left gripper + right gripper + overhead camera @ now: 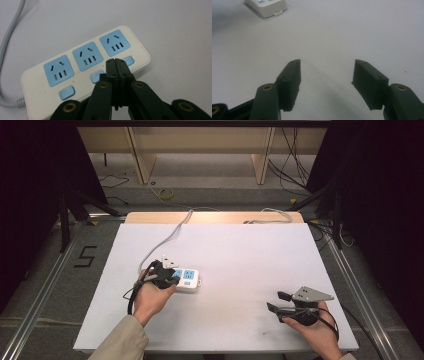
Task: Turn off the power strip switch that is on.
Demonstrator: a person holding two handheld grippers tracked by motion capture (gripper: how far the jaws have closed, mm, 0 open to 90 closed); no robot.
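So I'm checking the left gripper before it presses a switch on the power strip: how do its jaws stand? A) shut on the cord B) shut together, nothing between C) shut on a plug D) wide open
B: the left gripper has its jaws pressed together with nothing between them, over the power strip.

White table (260,250), grey cable-strewn floor (210,185)

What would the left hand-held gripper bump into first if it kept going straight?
Probably the power strip: the left hand-held gripper, jaws shut, points down between the middle blue button and the end one. Depth is unclear.
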